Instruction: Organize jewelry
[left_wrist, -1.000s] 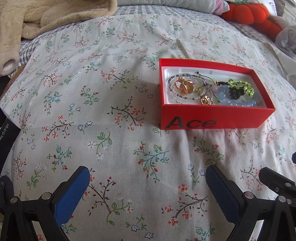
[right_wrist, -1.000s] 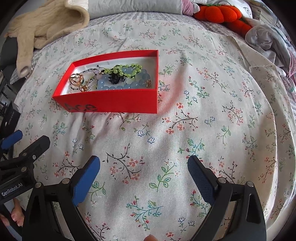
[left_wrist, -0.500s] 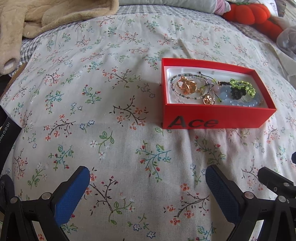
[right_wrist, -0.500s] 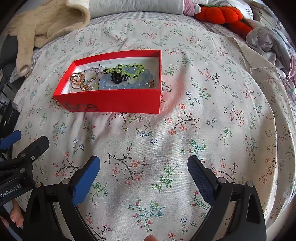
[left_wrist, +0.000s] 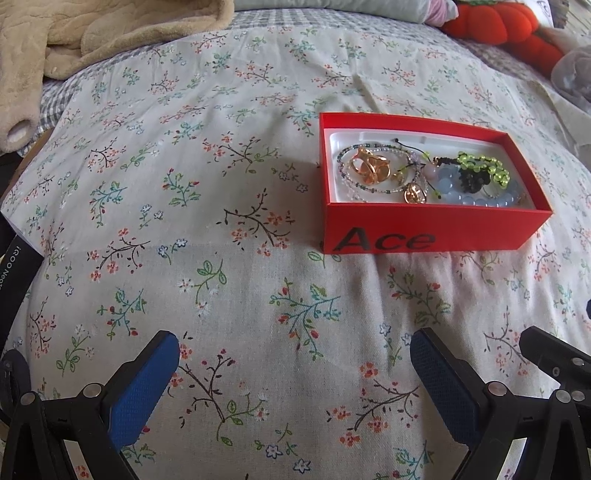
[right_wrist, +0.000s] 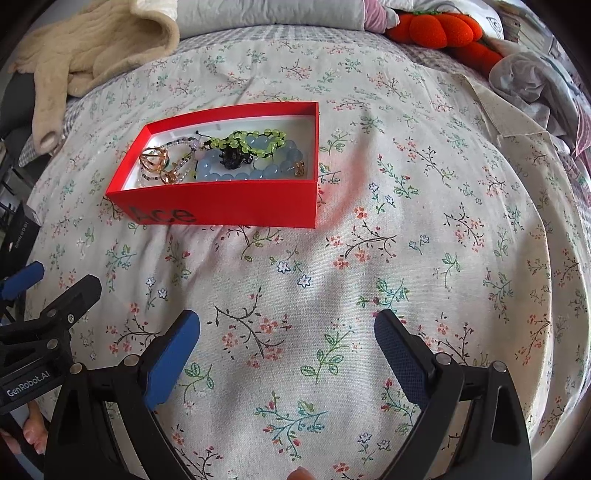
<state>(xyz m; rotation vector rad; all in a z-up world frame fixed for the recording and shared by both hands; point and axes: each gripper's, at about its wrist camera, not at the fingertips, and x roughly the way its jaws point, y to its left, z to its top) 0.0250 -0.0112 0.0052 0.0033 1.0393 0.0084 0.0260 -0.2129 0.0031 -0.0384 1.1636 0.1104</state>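
A red box (left_wrist: 424, 229) marked "Ace" sits on the floral bedspread, right of centre in the left wrist view and upper left in the right wrist view (right_wrist: 229, 206). It holds gold rings (left_wrist: 369, 170), a blue bead bracelet (right_wrist: 243, 170), a green bead bracelet (right_wrist: 251, 142) and a thin beaded chain (left_wrist: 347, 155). My left gripper (left_wrist: 295, 373) is open and empty, well short of the box. My right gripper (right_wrist: 288, 350) is open and empty, below and right of the box.
A beige fleece garment (right_wrist: 85, 51) lies at the far left. An orange plush pumpkin (right_wrist: 436, 29) and crumpled clothes (right_wrist: 532, 81) sit at the far right. A black object (left_wrist: 14, 266) is at the bed's left edge.
Both grippers have drifted slightly, so the box sits a little further right in the left wrist view and a little lower in the right wrist view. Both stay open.
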